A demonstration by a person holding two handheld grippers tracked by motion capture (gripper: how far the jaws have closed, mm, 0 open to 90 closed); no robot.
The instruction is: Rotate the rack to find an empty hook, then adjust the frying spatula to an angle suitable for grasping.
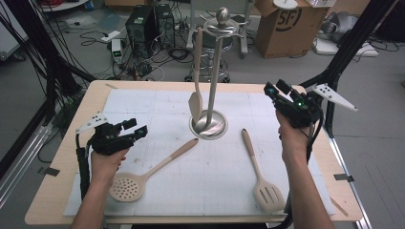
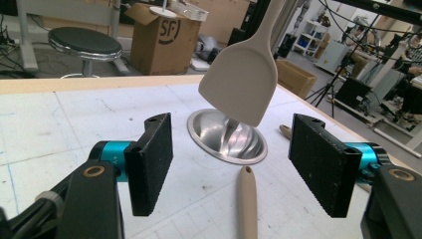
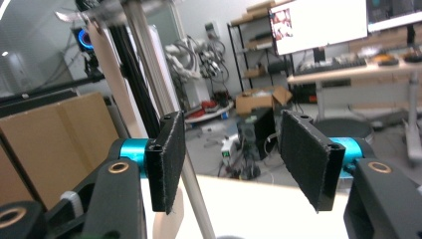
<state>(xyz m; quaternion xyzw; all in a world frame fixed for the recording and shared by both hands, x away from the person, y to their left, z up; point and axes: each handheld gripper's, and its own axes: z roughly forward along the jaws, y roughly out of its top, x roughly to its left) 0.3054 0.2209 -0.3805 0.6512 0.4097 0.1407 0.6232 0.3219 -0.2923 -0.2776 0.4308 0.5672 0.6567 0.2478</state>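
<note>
A metal utensil stand rises from the middle of the white mat, and a beige spatula hangs from its top hook. A beige skimmer lies at the front left and a beige slotted turner at the front right. My left gripper hovers left of the stand, open and empty. In the left gripper view it faces the hanging spatula, with the skimmer's handle tip below. My right gripper is raised right of the stand, open and empty, with the stand's pole beyond its jaws.
The mat covers most of a wooden table. Behind the table are a stool, a cardboard box and cables on the floor. Black frame posts stand at both far corners.
</note>
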